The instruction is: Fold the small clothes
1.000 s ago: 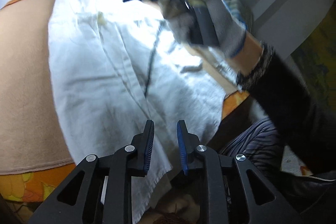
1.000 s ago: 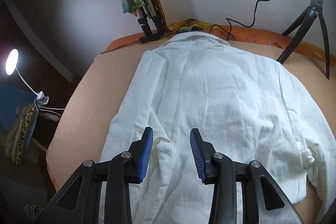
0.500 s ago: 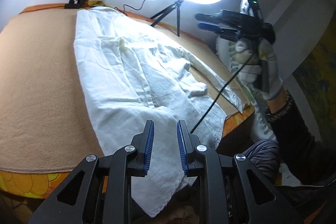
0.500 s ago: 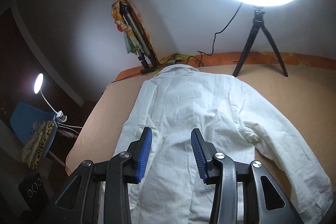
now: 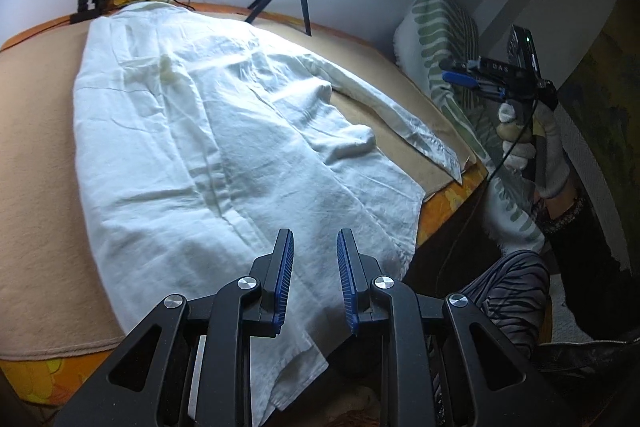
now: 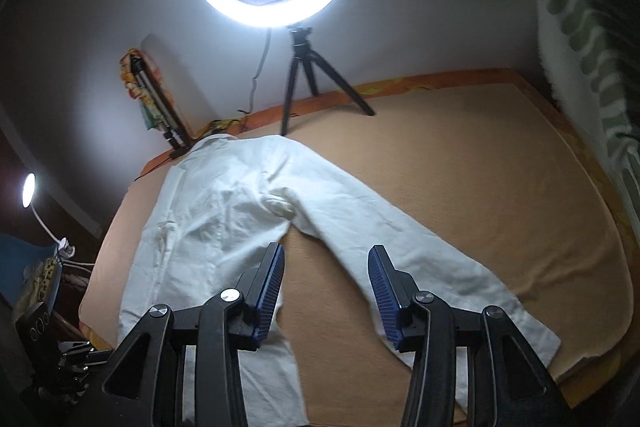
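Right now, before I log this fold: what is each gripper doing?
Left gripper: open, empty, above the white cotton shirt.
Right gripper: open wide, empty, above the shirt's spread sleeve.

bed (image 6: pixel 500 163): tan blanket over an orange flowered sheet | white shirt (image 5: pixel 208 131) spread flat on the blanket, collar toward the wall, one sleeve (image 6: pixel 420 267) stretched out sideways, hem over the near edge | ring-light tripod (image 6: pixel 308 75) standing at the far edge
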`<control>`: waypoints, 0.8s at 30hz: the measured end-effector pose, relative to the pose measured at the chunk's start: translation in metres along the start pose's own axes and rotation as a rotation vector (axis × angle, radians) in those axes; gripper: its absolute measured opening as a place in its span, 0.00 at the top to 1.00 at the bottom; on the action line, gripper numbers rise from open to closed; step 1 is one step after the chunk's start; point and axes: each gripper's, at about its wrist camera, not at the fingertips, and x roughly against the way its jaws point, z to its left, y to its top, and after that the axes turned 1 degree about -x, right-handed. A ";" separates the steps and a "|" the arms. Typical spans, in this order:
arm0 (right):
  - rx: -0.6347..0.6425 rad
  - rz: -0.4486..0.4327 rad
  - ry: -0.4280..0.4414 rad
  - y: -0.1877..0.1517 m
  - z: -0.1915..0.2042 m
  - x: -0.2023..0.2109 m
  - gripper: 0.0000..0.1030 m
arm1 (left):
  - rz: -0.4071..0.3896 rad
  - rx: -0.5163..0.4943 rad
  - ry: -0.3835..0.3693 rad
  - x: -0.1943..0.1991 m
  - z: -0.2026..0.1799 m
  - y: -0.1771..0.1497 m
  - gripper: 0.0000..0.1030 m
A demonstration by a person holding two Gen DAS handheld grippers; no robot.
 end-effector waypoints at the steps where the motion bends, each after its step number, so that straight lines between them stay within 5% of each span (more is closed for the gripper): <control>1: -0.017 0.002 -0.022 -0.003 -0.013 0.001 0.54 | 0.006 -0.003 0.002 -0.004 -0.002 0.002 0.80; 5: -0.068 0.020 -0.101 -0.015 -0.058 -0.001 0.54 | 0.026 -0.032 0.015 -0.020 -0.012 0.007 0.77; 8: -0.109 0.037 -0.139 -0.025 -0.087 -0.003 0.54 | 0.042 -0.054 0.015 -0.031 -0.019 0.010 0.57; 16: -0.227 0.090 -0.218 -0.049 -0.166 -0.012 0.54 | 0.102 -0.090 0.042 -0.052 -0.032 0.016 0.57; 24: -0.266 0.123 -0.230 -0.068 -0.188 -0.014 0.52 | 0.127 -0.091 0.068 -0.070 -0.038 0.023 0.57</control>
